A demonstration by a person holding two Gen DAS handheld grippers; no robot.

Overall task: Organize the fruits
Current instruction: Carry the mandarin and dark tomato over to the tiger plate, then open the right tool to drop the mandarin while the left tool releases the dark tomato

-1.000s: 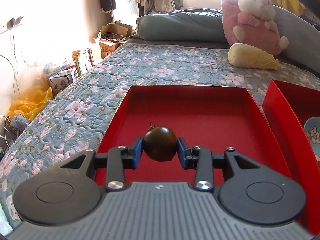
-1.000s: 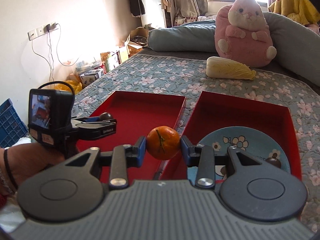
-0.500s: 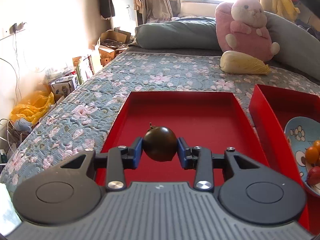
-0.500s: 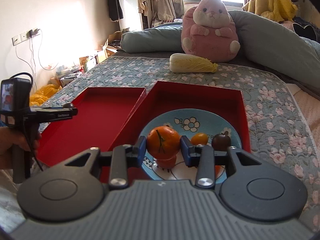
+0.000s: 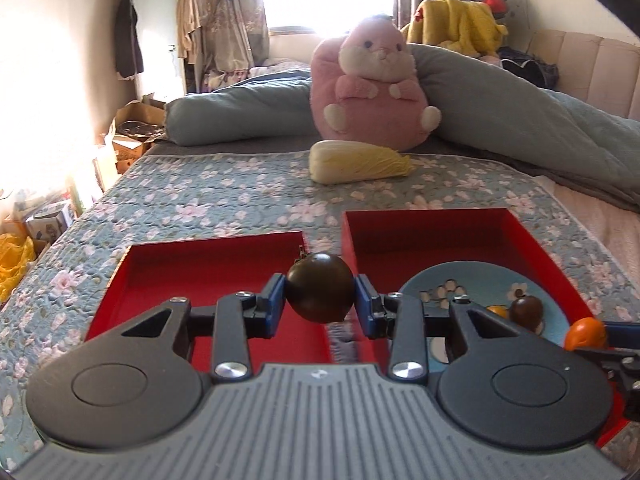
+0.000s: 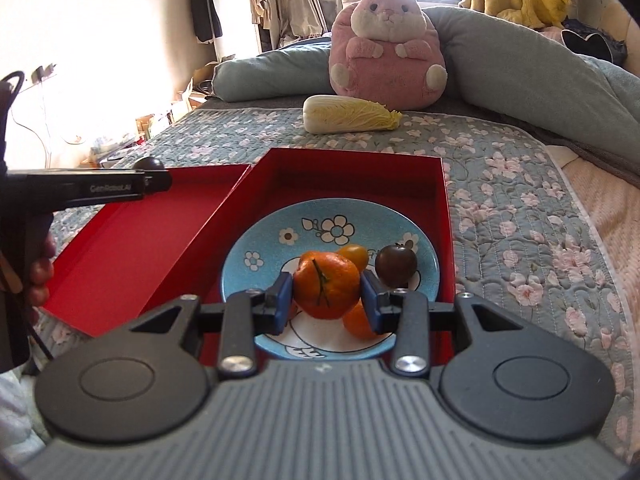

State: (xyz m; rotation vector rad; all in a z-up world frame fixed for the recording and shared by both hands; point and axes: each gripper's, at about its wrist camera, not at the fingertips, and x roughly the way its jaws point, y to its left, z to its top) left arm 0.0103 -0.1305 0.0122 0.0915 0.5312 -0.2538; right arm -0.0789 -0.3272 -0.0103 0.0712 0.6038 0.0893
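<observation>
My left gripper [image 5: 320,305] is shut on a dark brown tomato [image 5: 320,292] and holds it above the gap between two red trays. My right gripper [image 6: 326,297] is shut on an orange mandarin [image 6: 326,289] and holds it just above a blue flowered plate [image 6: 280,236] in the right red tray [image 6: 436,184]. On the plate lie a small yellow-orange fruit [image 6: 355,255], a dark tomato [image 6: 397,265] and another orange fruit [image 6: 360,322] partly hidden under my fingers. The left red tray [image 6: 132,236] is bare inside.
Both trays lie on a flowered quilt [image 6: 516,200] on a bed. A napa cabbage [image 6: 348,114] and a pink plush hamster [image 6: 386,40] lie behind the trays, with grey bolster pillows [image 6: 540,76]. Boxes and clutter stand beyond the bed's left edge [image 5: 48,216].
Both grippers have swung to the right. My right gripper has carried the mandarin from the tray edges to above the plate. My left gripper now faces the gap between the trays.
</observation>
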